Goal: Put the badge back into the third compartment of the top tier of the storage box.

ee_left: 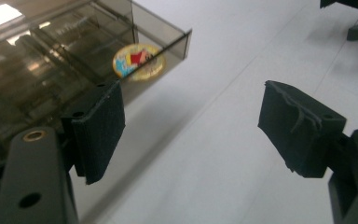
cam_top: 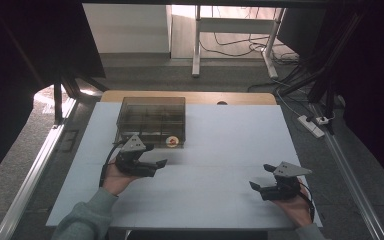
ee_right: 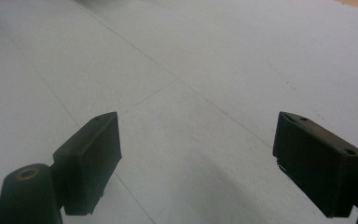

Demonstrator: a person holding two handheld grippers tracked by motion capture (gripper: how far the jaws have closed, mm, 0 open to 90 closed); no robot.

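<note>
A smoked, see-through plastic box (cam_top: 152, 117) with inner compartments sits at the far left of the white table (cam_top: 230, 140). A round colourful sticker (cam_top: 172, 142) is on its near right corner. My left gripper (cam_top: 156, 155) hovers just in front of that corner, open, with nothing between its pads. In the left gripper view the box (ee_left: 51, 56) and the sticker (ee_left: 139, 60) lie past the left pad of the open left gripper (ee_left: 191, 112). My right gripper (cam_top: 261, 176) rests open near the front right of the table. The right gripper (ee_right: 196, 135) has bare table between its pads.
A wooden strip (cam_top: 240, 98) runs along the table's far edge. Beyond it are a desk's white legs (cam_top: 196, 45) and cables on the floor. A power strip (cam_top: 311, 126) lies on the floor to the right. Metal rails flank the table on both sides.
</note>
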